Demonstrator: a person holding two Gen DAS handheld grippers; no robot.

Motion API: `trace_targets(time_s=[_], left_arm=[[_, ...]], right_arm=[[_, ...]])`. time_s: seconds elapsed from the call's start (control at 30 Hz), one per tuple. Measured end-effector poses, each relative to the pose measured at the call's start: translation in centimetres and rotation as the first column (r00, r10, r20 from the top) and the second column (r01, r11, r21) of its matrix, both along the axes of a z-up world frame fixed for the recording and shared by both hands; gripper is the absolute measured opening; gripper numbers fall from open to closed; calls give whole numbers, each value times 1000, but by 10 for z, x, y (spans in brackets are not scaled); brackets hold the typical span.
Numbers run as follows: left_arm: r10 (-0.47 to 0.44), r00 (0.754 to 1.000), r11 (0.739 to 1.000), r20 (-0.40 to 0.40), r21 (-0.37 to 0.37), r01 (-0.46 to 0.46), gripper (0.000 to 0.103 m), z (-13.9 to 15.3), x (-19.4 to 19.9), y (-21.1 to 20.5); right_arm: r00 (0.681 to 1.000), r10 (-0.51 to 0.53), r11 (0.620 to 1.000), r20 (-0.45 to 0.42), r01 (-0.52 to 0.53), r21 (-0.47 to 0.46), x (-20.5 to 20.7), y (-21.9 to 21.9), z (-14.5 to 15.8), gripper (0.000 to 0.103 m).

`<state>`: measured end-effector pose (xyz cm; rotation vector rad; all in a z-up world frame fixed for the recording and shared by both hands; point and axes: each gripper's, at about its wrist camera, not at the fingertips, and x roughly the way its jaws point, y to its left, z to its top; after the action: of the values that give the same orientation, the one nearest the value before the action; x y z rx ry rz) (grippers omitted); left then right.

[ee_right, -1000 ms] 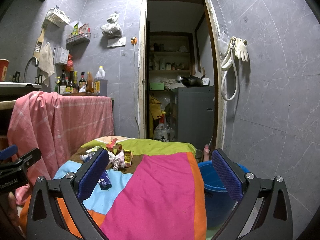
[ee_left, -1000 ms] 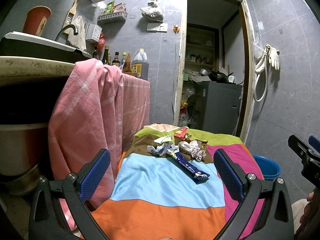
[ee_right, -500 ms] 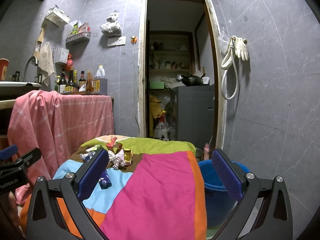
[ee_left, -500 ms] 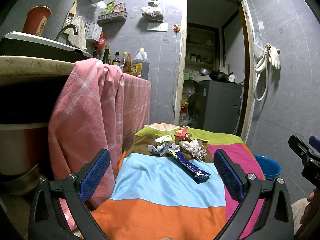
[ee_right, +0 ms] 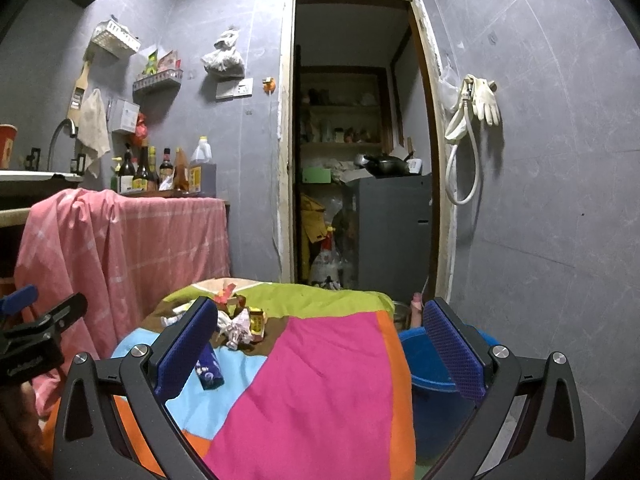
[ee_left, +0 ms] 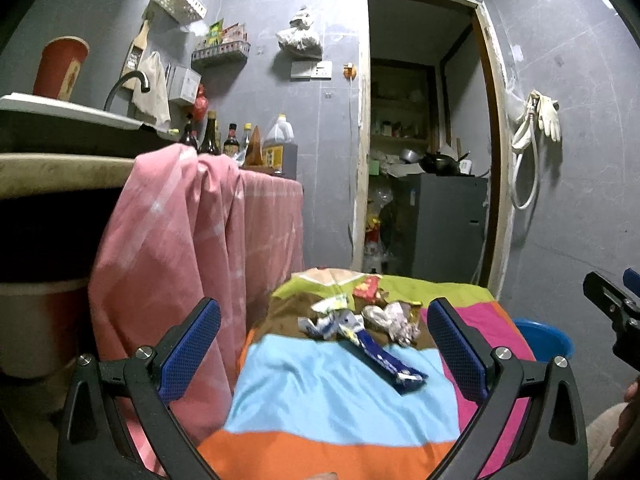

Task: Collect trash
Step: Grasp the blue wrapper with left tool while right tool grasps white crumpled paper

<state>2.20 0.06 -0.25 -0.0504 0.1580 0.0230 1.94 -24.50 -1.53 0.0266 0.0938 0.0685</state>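
Observation:
A small heap of trash lies on a table covered with a patchwork cloth (ee_left: pixel 336 396): a long blue wrapper (ee_left: pixel 386 358), crumpled white paper (ee_left: pixel 396 318), a blue-white wrapper (ee_left: pixel 328 322) and a red packet (ee_left: pixel 366 288). The heap also shows in the right wrist view (ee_right: pixel 238 322). My left gripper (ee_left: pixel 324 340) is open and empty, held short of the heap. My right gripper (ee_right: pixel 320 340) is open and empty over the pink patch (ee_right: pixel 324 384). A blue bucket (ee_right: pixel 432 384) stands on the floor right of the table.
A pink cloth (ee_left: pixel 180 248) hangs over a counter on the left, with bottles (ee_left: pixel 224 140) and a sink (ee_left: pixel 60 116) on top. An open doorway (ee_left: pixel 424 140) with a grey cabinet (ee_left: pixel 444 224) is behind the table. Gloves and a hose (ee_right: pixel 476 120) hang on the right wall.
Both views have shifted only slightly; the grippers stay open and the trash has not moved.

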Motion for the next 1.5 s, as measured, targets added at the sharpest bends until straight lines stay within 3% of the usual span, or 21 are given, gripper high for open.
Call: trace_targets(time_s=[0.23, 0.43, 0.57, 0.8, 0.9, 1.07, 1.13, 1.33, 1.5], left_arm=[[-37, 985, 999, -167, -38, 31, 101, -9, 57, 7], [-50, 969, 999, -244, -25, 45, 101, -17, 89, 5], [-95, 946, 995, -309, -57, 81, 99, -27, 109, 3], [-179, 883, 982, -435, -128, 137, 64, -42, 142, -2], [-215, 855, 974, -473, -168, 152, 56, -48, 150, 0], [-265, 812, 960, -519, -220, 173, 43, -54, 157, 5], [-284, 793, 954, -539, -245, 176, 32, -58, 163, 5], [-364, 729, 914, -580, -374, 159, 24, -65, 175, 18], [-385, 722, 903, -576, -398, 164, 13, -58, 175, 21]], right_arm=[[996, 69, 998, -53, -69, 8, 52, -7, 5, 103], [985, 137, 991, -104, -137, 7, 88, -7, 0, 103], [970, 191, 982, -152, -190, 24, 113, -5, -7, 103], [937, 269, 962, -225, -273, 15, 153, 4, -21, 103], [907, 323, 944, -270, -328, 27, 172, 11, -27, 90], [845, 395, 911, -359, -410, 38, 198, 25, -40, 59], [826, 412, 901, -386, -432, 39, 206, 30, -43, 51], [738, 483, 853, -472, -519, 62, 227, 54, -53, 45], [681, 509, 831, -527, -549, 94, 242, 66, -62, 36]])
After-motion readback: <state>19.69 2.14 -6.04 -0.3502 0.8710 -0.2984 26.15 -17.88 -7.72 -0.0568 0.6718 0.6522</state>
